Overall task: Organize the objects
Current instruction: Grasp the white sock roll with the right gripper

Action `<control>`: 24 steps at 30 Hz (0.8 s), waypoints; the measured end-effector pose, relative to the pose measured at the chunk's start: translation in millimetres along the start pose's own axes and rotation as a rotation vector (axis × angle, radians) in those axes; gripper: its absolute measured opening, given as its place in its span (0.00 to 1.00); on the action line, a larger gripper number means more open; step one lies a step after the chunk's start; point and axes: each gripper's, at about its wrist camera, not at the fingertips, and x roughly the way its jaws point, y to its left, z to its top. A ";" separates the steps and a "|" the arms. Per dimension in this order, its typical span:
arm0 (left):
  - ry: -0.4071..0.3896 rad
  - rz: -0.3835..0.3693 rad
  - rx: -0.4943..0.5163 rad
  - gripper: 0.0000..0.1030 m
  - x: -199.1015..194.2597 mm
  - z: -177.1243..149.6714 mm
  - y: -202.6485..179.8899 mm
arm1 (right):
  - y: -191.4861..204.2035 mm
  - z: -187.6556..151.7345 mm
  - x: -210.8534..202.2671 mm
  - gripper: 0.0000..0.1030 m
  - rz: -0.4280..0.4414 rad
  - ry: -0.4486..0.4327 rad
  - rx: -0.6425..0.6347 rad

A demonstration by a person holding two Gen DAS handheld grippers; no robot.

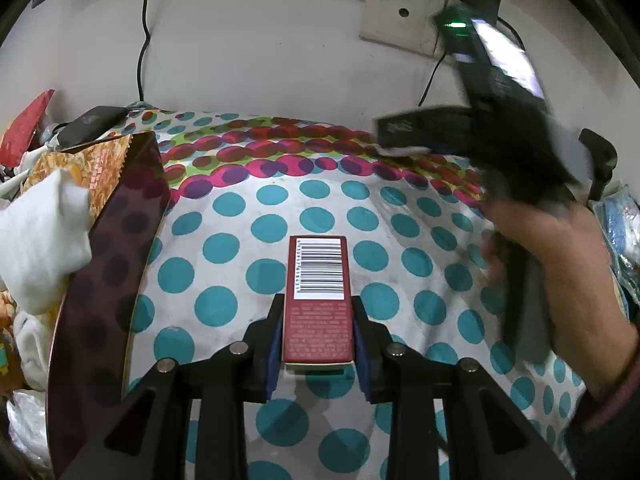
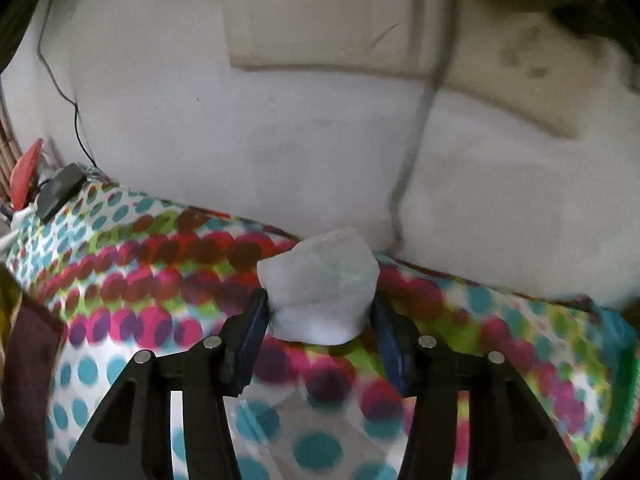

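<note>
My left gripper [image 1: 318,312] is shut on a small red box [image 1: 318,300] with a barcode on its upper face, held just above the polka-dot sheet [image 1: 248,216]. My right gripper [image 2: 320,308] is shut on a white crumpled wad [image 2: 320,286], cloth or tissue, held above the sheet's colourful band near the wall. In the left wrist view the right gripper [image 1: 400,136] shows blurred at the upper right, with the hand [image 1: 560,264] holding it.
A dark open box [image 1: 108,264] at the left holds white cloth [image 1: 44,236] and orange packets. A black device [image 1: 88,124] and red packet [image 1: 24,124] lie behind it. A wall socket plate [image 1: 400,20] with cables sits on the white wall. Bagged items [image 1: 620,224] lie at the far right.
</note>
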 end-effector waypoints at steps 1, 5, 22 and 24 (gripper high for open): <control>0.000 0.004 0.003 0.30 0.2 0.2 -0.3 | -5.1 -9.7 -11.9 0.47 0.006 -0.010 0.011; 0.000 0.016 0.004 0.30 0.8 1.4 -0.3 | -22.5 -48.7 -55.6 0.47 -0.028 -0.047 0.019; 0.003 0.056 0.033 0.30 -0.8 0.8 -8.4 | -58.4 -129.9 -121.6 0.47 -0.076 -0.045 0.113; 0.003 0.060 0.036 0.30 -0.1 0.8 -8.7 | -57.5 -131.2 -122.3 0.47 -0.088 -0.043 0.101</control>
